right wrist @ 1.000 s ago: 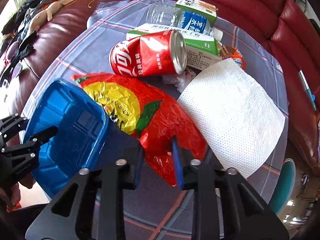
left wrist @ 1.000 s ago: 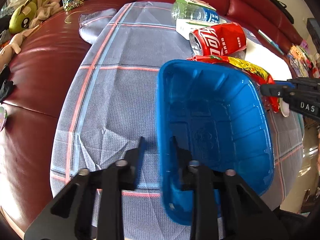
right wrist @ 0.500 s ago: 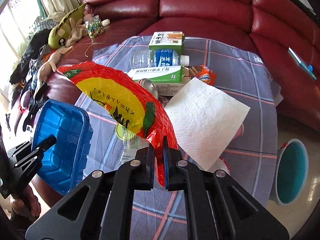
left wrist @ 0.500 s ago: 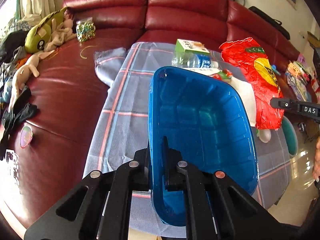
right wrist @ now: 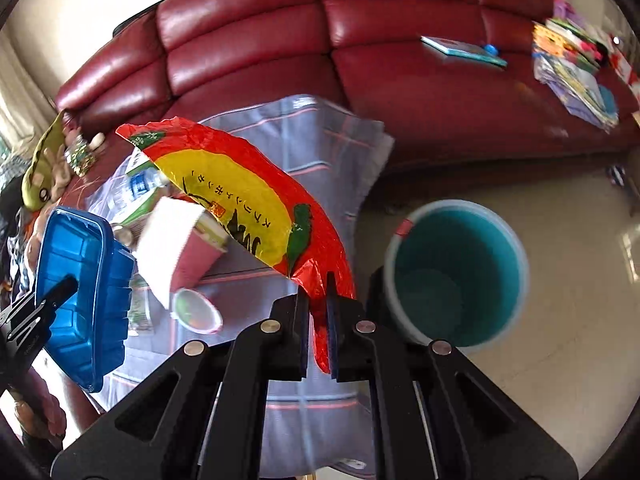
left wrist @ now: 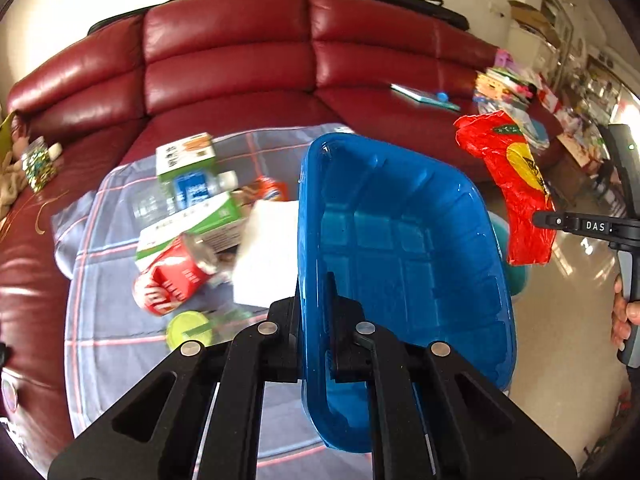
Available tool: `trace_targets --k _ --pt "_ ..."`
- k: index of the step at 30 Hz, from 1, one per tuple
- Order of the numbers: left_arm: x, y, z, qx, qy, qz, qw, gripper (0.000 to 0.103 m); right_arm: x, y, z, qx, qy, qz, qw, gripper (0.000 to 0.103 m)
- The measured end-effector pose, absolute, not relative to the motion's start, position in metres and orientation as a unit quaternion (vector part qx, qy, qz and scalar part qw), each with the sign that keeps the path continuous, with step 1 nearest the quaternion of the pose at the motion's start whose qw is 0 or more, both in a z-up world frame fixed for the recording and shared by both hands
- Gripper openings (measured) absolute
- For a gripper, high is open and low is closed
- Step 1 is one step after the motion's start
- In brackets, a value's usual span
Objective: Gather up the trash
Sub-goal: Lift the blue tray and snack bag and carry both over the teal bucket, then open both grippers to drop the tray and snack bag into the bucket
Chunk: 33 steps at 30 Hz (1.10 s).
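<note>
The left gripper [left wrist: 314,300] is closed on the near wall of a glossy blue rectangular plastic tray [left wrist: 404,248], which is held clear of the table with its hollow facing the camera. The right gripper [right wrist: 318,300] is clamped on the lower edge of a crinkled red and yellow foil snack bag [right wrist: 244,196], which hangs in the air above the table's edge. Below them a grey cloth with pink and blue check lines [left wrist: 116,340] covers a low table, and on it are seen a dented red drink can [left wrist: 176,280], green and white cartons [left wrist: 186,160], a clear plastic bottle with a blue label [left wrist: 192,192], a white paper towel [left wrist: 264,256] and a small round cup [right wrist: 196,310]. A dark red leather sofa [right wrist: 248,40] curves behind the table, and a teal plastic bucket [right wrist: 456,272] stands open on the pale floor beside it. Both grippers are pointed steeply downward. Part of a hand [left wrist: 622,316] is seen on the right gripper's handle at the picture's edge. The objects on the cloth are blurred, and their printing cannot be read.
</note>
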<state>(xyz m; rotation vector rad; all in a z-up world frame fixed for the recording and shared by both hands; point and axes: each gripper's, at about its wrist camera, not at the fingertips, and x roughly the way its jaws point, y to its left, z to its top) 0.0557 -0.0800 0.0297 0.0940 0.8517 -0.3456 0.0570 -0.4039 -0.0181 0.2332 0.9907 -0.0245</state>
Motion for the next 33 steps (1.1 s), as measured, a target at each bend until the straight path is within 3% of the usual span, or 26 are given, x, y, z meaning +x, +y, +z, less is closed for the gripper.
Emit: trace_targets --k 11,21,24,26,28,33 --pt "0.098 -0.290 -0.008 0.150 0.422 -0.277 0.850 0.009 0.021 -0.559 -0.071 0.208 0.472 -0.105 0.850 0.007" --pt "0.142 -0.431 -0.096 0.216 0.477 -0.293 0.800 0.009 0.028 -0.603 -0.098 0.232 0.483 -0.121 0.836 0.007" --pt "0.152 -0.454 -0.116 0.249 0.488 -0.279 0.789 0.013 0.037 -0.606 -0.104 0.237 0.487 -0.124 0.831 0.007" --pt "0.156 -0.461 -0.123 0.257 0.497 -0.276 0.782 0.019 0.041 -0.607 -0.107 0.240 0.491 -0.126 0.828 0.007" --pt "0.158 -0.460 -0.122 0.258 0.490 -0.275 0.786 0.053 0.046 -0.607 -0.111 0.241 0.493 -0.125 0.826 0.007" --pt "0.157 -0.446 -0.112 0.238 0.474 -0.287 0.798 0.067 0.056 -0.607 -0.120 0.243 0.501 -0.119 0.822 0.007"
